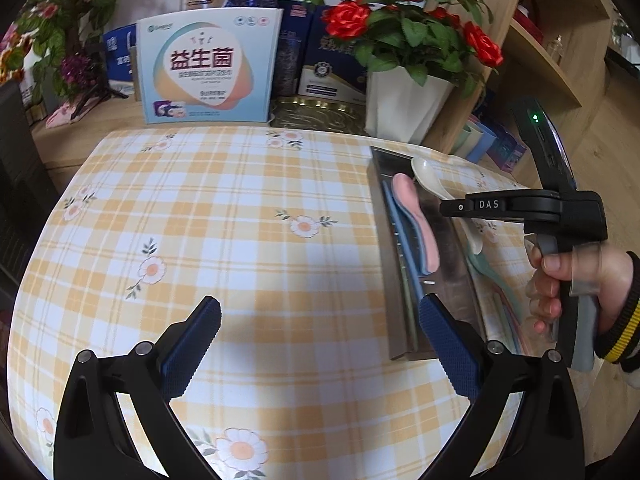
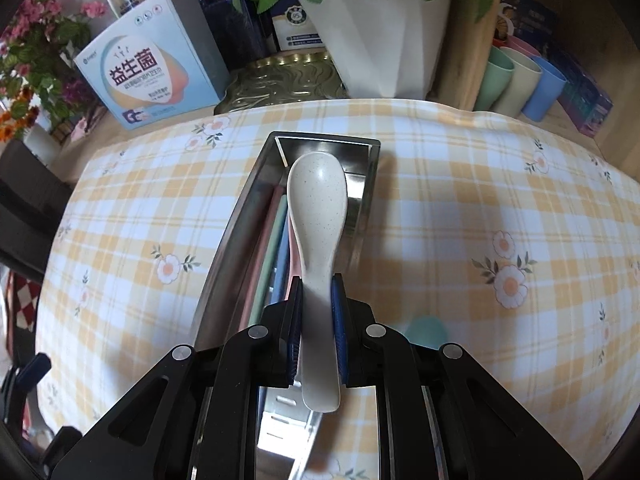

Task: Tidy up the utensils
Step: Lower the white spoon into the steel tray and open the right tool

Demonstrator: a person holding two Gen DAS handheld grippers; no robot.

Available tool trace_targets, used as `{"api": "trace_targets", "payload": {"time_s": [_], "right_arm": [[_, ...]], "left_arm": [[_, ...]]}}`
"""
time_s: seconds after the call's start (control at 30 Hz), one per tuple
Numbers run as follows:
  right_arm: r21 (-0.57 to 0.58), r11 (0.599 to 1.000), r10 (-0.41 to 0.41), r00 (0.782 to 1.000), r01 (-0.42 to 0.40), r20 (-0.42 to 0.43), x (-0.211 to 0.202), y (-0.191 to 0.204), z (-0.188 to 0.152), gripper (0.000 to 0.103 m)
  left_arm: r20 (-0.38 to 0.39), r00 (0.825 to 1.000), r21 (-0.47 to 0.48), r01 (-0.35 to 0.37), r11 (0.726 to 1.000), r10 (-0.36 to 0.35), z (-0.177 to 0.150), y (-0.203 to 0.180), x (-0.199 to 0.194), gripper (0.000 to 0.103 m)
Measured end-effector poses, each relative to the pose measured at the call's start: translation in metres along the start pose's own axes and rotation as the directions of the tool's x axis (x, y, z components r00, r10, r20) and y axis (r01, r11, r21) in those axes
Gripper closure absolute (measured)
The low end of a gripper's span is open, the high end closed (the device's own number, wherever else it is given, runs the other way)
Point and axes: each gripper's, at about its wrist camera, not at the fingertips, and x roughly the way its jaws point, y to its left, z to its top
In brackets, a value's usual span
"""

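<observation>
Right gripper [image 2: 316,320]: clamped on the handle of a speckled white soup spoon [image 2: 318,216], bowl held over the far end of the stainless steel tray [image 2: 224,248]. Tray: on the yellow plaid tablecloth [image 1: 240,216]; contains a pink spoon [image 1: 416,224] and blue, green and pink chopsticks [image 2: 276,248]. Teal spoon [image 1: 486,270]: on the cloth just right of the tray. Left gripper [image 1: 320,340]: jaws spread wide, holding nothing, above the cloth.

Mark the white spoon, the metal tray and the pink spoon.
white spoon [image 2: 316,196]: right wrist view, on the bowl's underside.
metal tray [image 2: 228,248]: right wrist view, on the left wall.
pink spoon [image 1: 416,220]: left wrist view, mid-handle.
</observation>
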Motion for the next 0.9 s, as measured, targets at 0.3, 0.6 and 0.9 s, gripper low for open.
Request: {"api": "trace_targets", "payload": {"time_s": [0.3, 0.6, 0.9], "right_arm": [[0.024, 1.0, -0.009, 1.0, 0.01, -0.028, 0.012, 0.004, 0.005, 0.089], [-0.005, 1.0, 0.028, 1.0, -0.028, 0.0, 0.002, 0.009, 0.005, 0.087], [-0.045, 0.995, 0.093, 0.99, -0.089, 0.107, -0.05, -0.011, -0.021, 0.087]], "left_arm": [[0.008, 1.0, -0.05, -0.015, 0.999, 0.016, -0.005, 0.018, -0.002, 0.006], [0.014, 1.0, -0.041, 0.003, 0.999, -0.002, -0.008, 0.008, -0.007, 0.006], [0.045, 0.998, 0.002, 0.033, 0.999, -0.034, -0.007, -0.027, -0.023, 0.006]]}}
